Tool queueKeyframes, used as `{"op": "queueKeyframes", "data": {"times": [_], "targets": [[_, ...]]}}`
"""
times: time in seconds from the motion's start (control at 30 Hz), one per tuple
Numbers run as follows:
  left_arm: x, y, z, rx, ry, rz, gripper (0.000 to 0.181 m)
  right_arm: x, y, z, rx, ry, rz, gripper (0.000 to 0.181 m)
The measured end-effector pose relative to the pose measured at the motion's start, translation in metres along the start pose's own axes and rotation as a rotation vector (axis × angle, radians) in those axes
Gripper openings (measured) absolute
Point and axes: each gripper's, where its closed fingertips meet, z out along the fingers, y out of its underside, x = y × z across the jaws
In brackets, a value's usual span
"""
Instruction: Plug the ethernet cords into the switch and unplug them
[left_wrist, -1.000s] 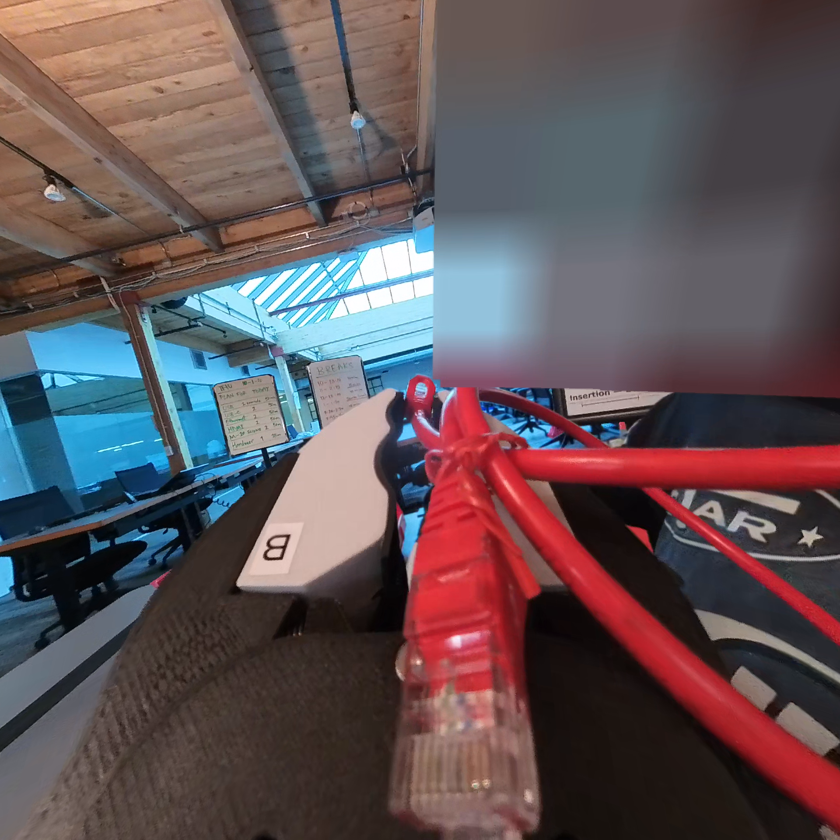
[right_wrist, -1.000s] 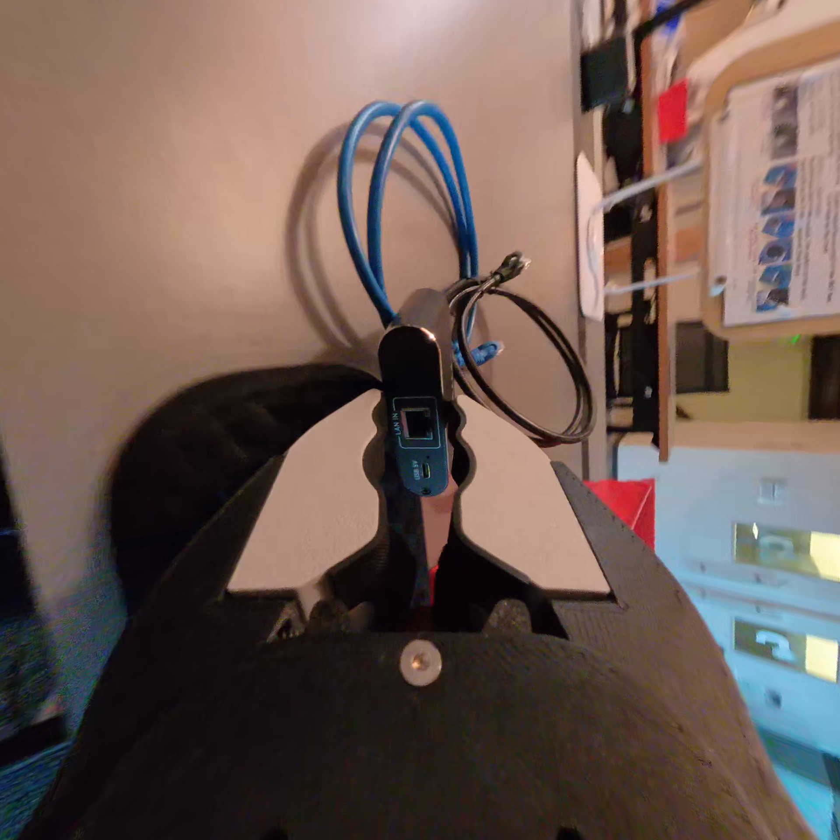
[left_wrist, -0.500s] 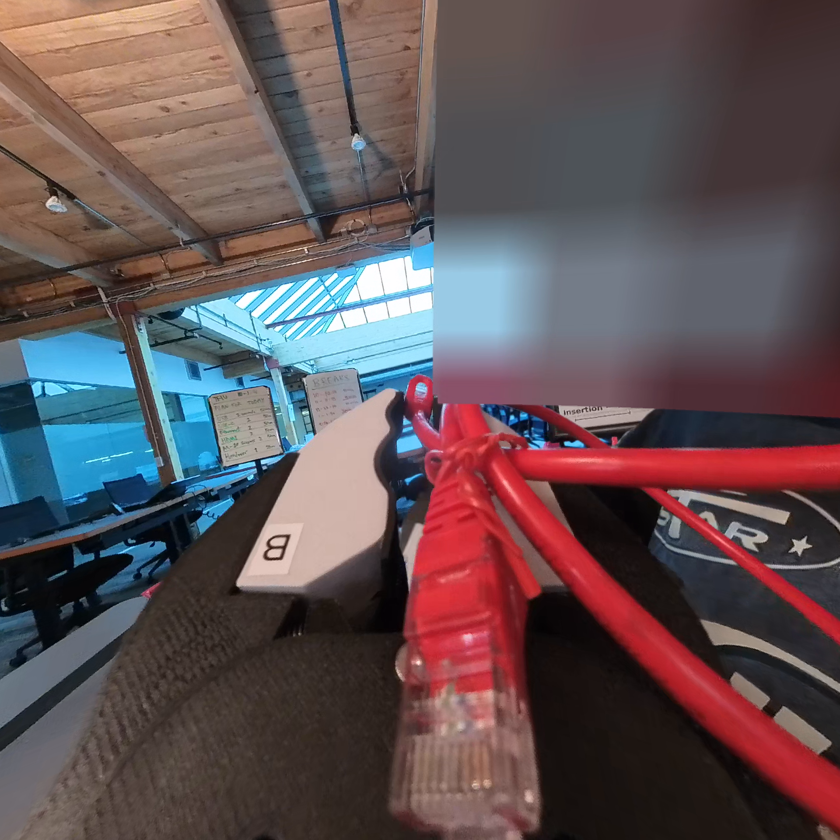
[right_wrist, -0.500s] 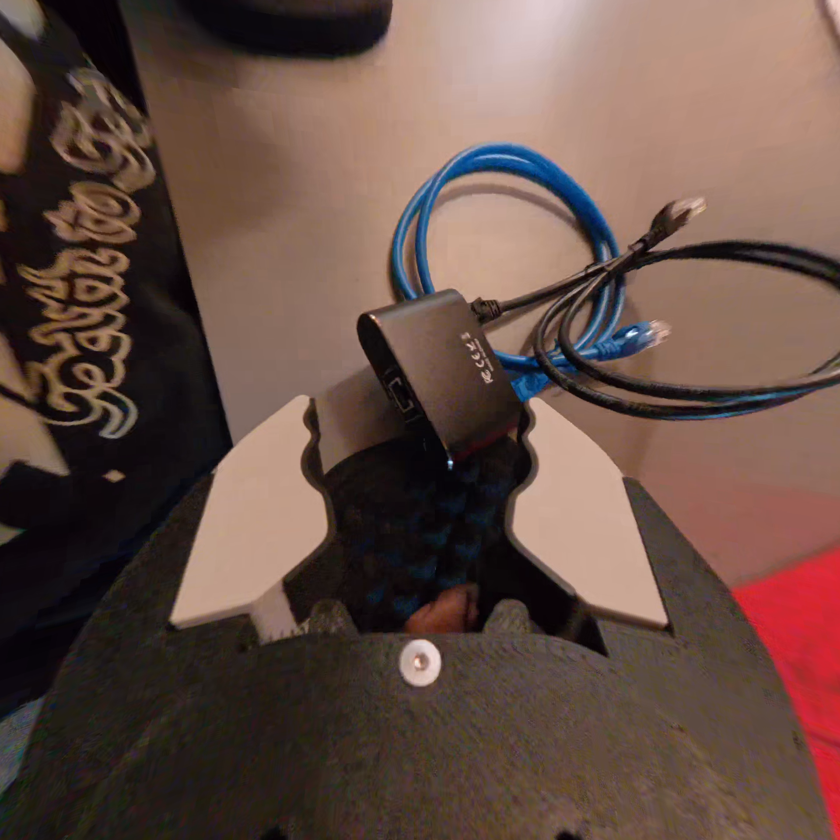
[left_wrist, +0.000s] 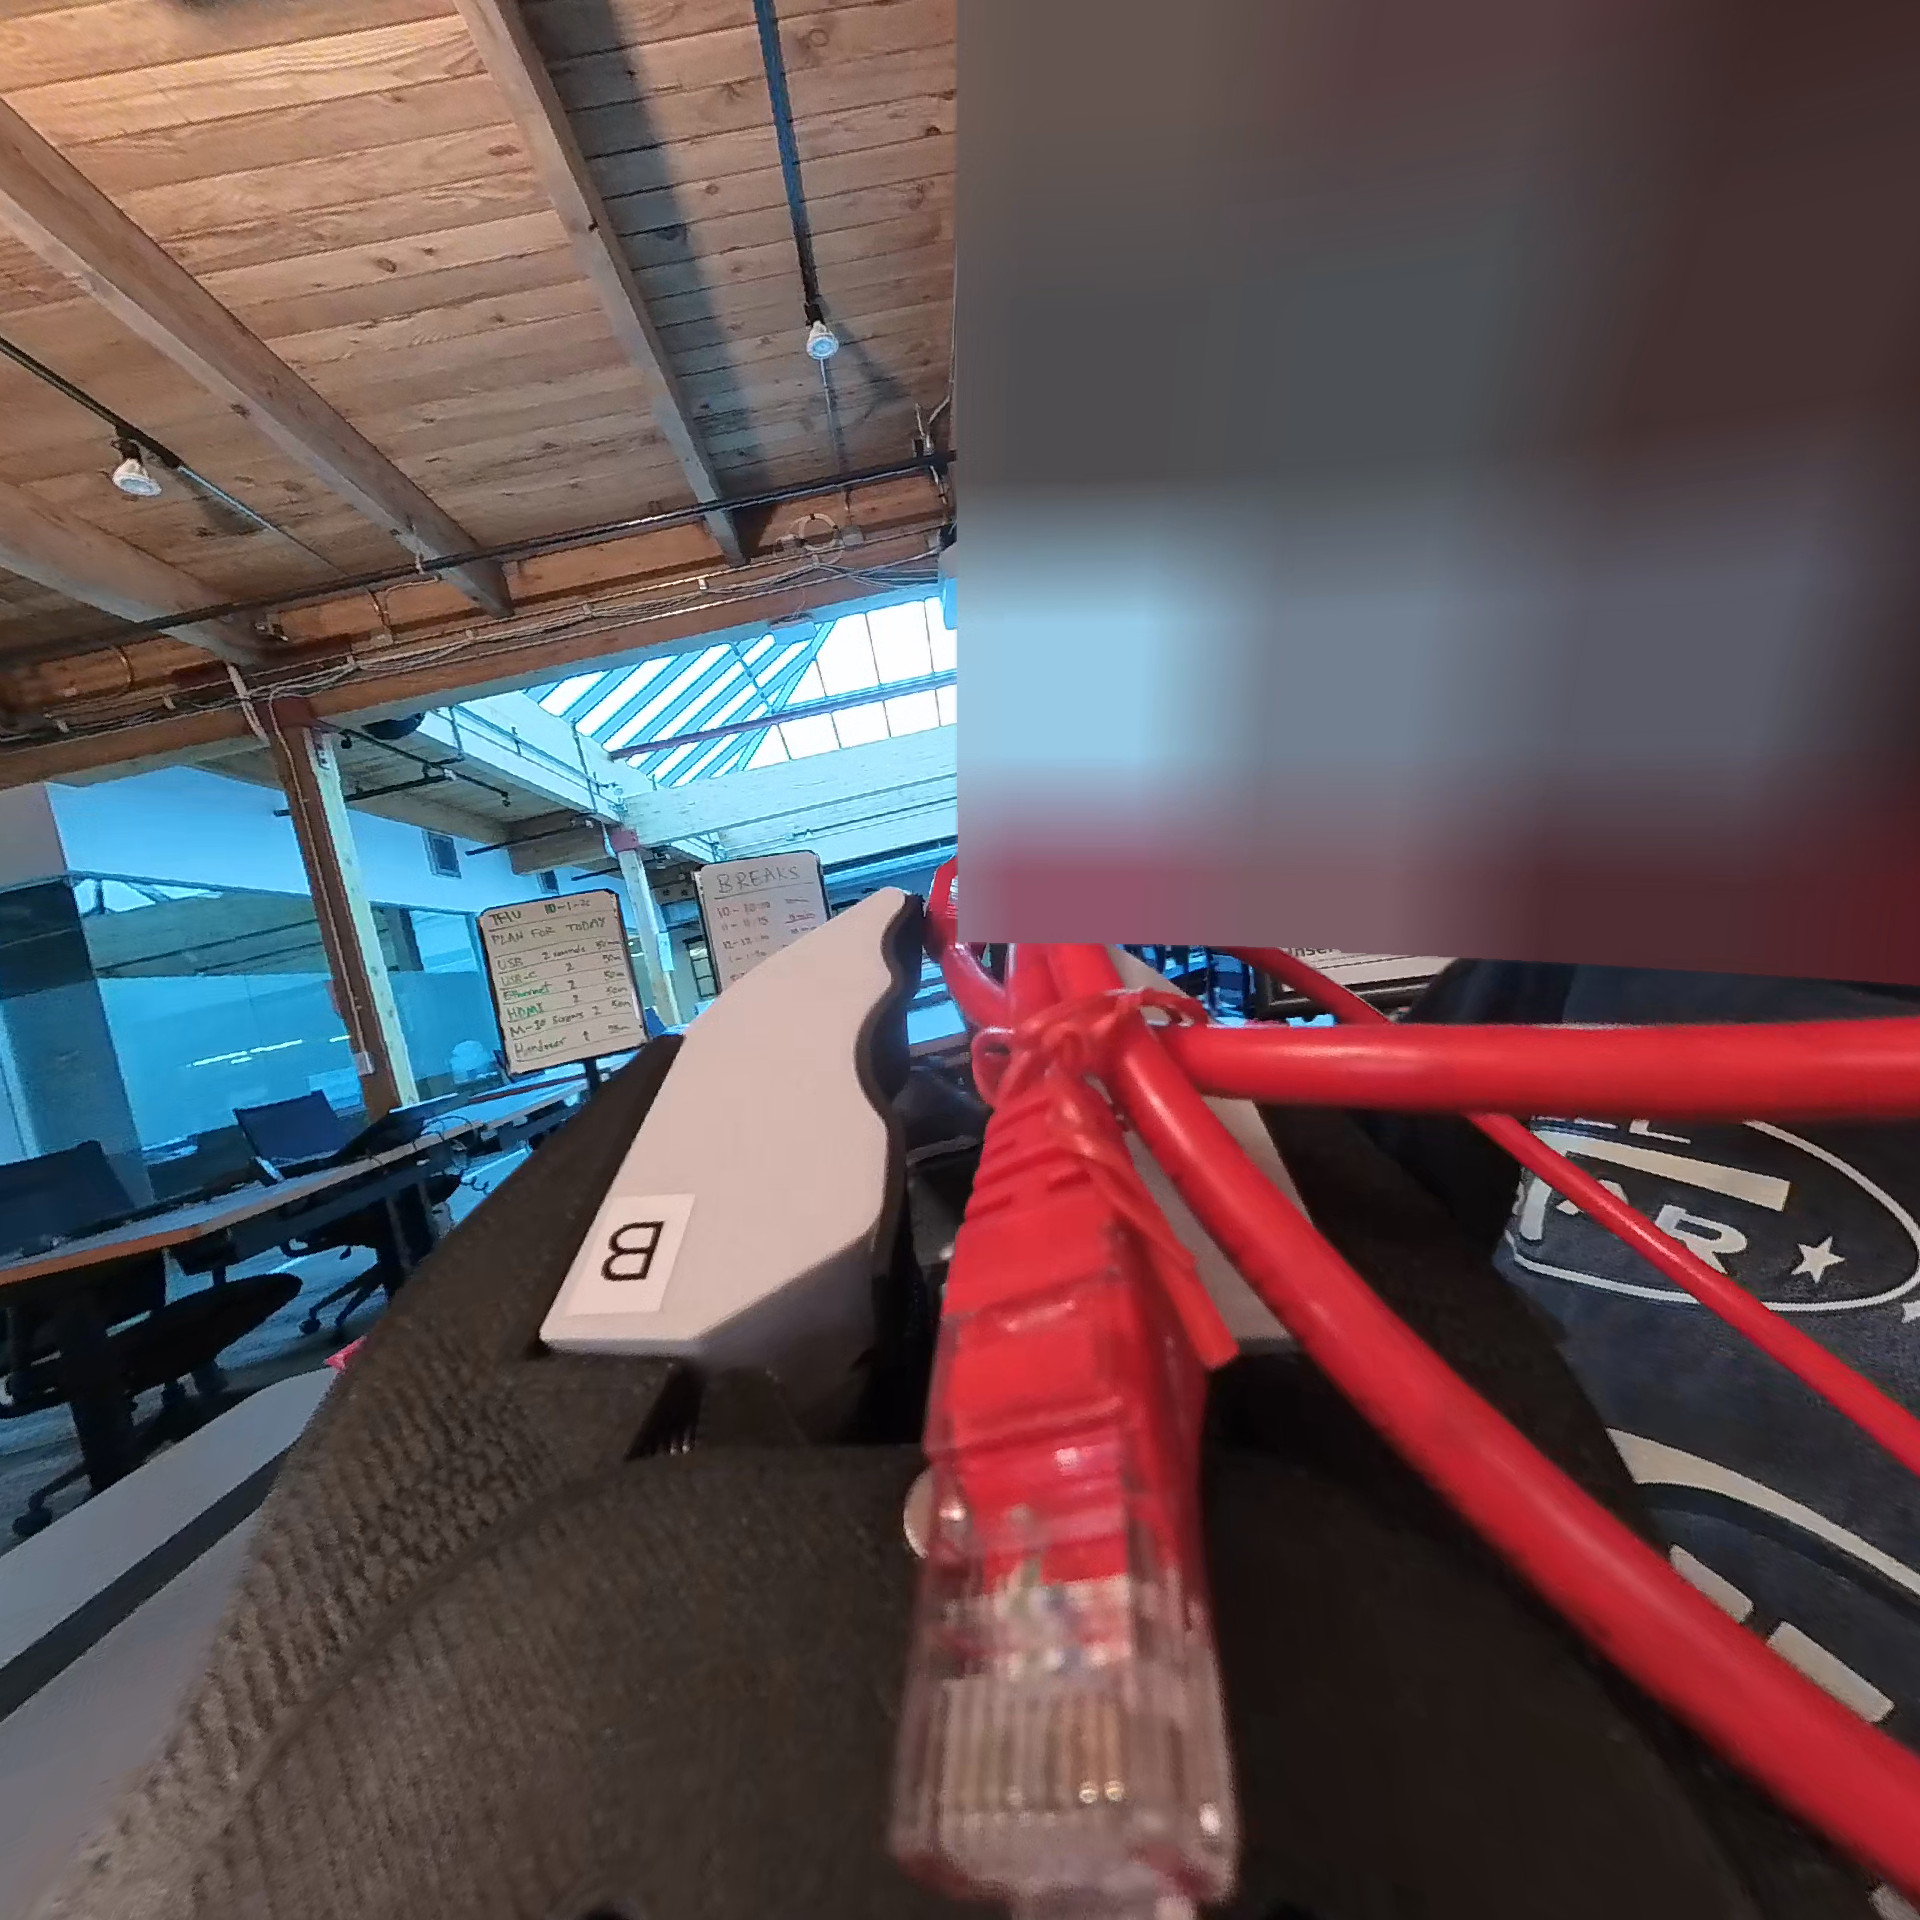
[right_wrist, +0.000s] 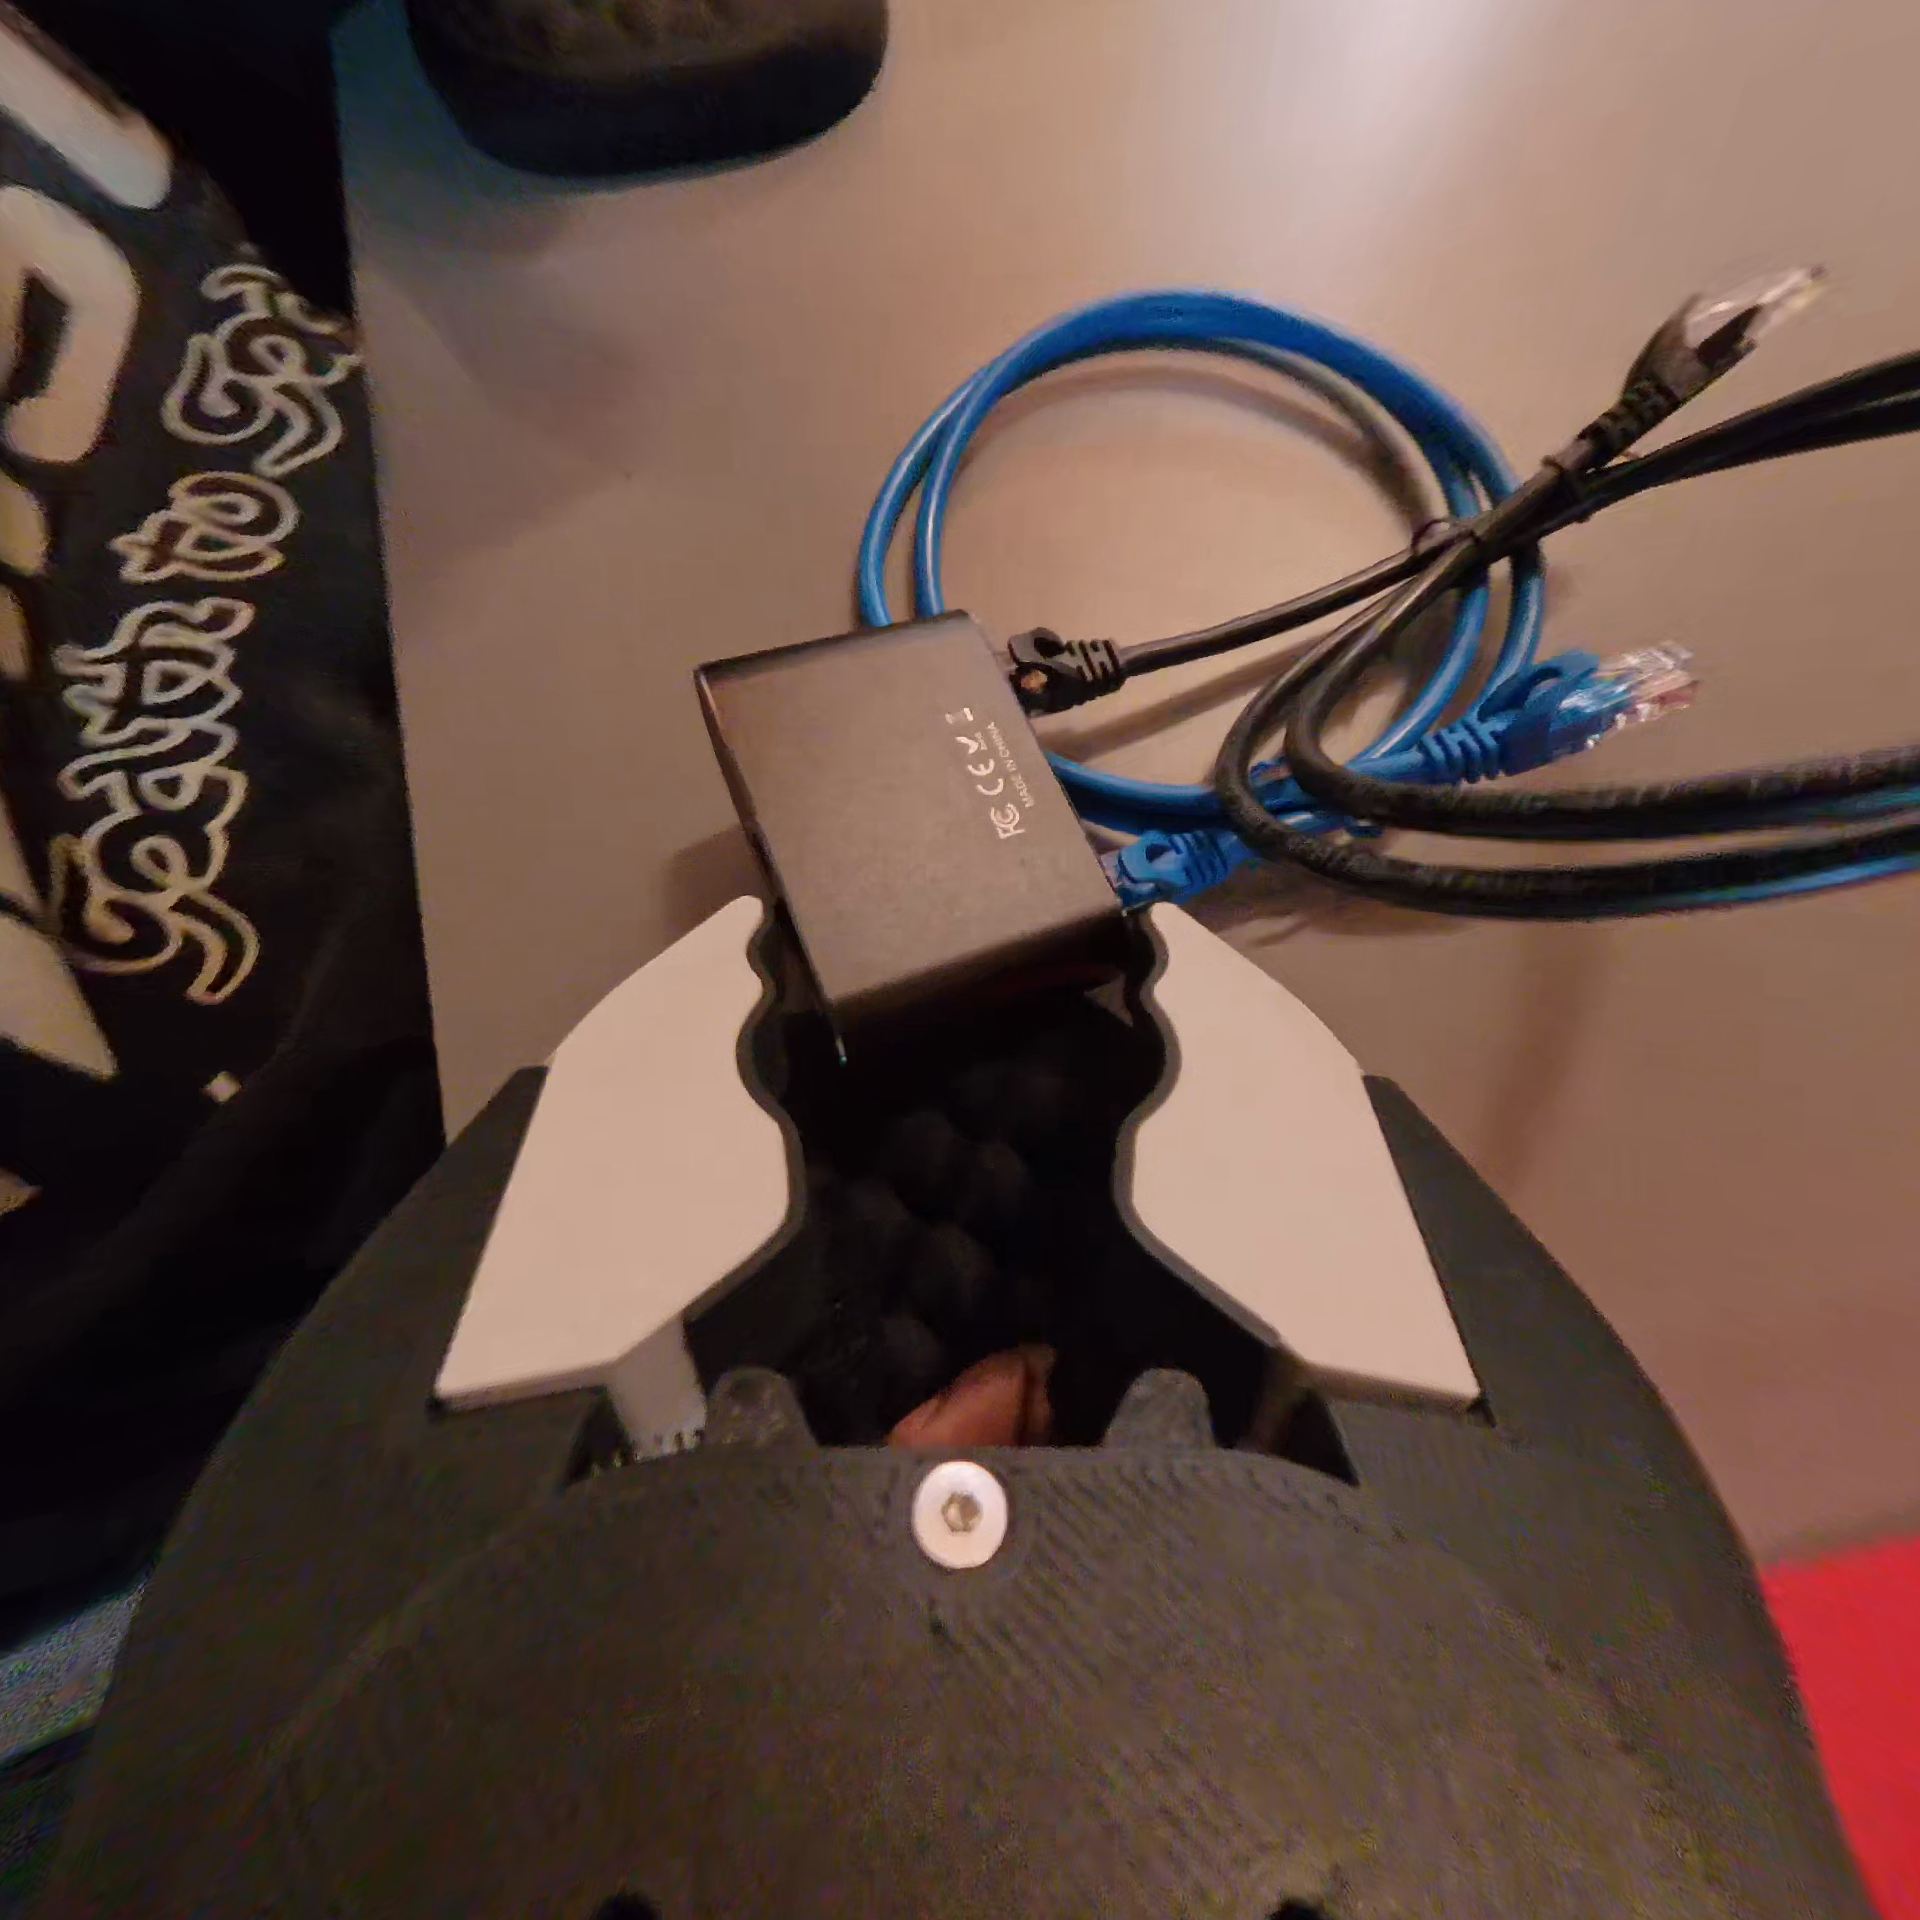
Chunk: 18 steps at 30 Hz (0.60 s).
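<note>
- Since the switch (right_wrist: 904, 821) is a small black box with hard, smooth faces, we judge it light and rigid but inclined to slip; a hold across its flat sides, away from the ports, looks best.
- Our right claw (right_wrist: 951, 935) is spread, with the near corner of the switch sitting between the two fingers (whether they touch it we cannot tell); the box lies tilted on the table (right_wrist: 1351, 208).
- One black cord (right_wrist: 1247, 644) is plugged into the far end of the switch, so any lift will drag that cord along.
- Our left claw (left_wrist: 997, 997) is pressed together on the red cord (left_wrist: 1340, 1382), which looks springy; its clear plug (left_wrist: 1049, 1714) points back toward the camera, and the brittle latch tab should not be squeezed.
- A thin red tie (left_wrist: 1081, 1029) bundles the loops near the fingertips and could snag.
- Beside the switch a blue cord (right_wrist: 1174, 343) lies coiled with the loops of the black one crossing it, crowding the port side.
- Someone's dark printed shirt (right_wrist: 156, 727) borders the table at the left.
</note>
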Motion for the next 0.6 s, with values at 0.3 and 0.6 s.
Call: {"op": "queueKeyframes", "data": {"times": [0.3, 0.6], "targets": [[0.0, 0.002, 0.0, 0.0, -0.003, 0.001, 0.012, -0.001, 0.014, -0.043, -0.044, 0.636, 0.237, 0.063], [0.001, 0.005, 0.001, -0.019, -0.003, 0.018, 0.013, -0.038, 0.003, -0.051, -0.147, 0.476, -0.431, 0.086]]}}
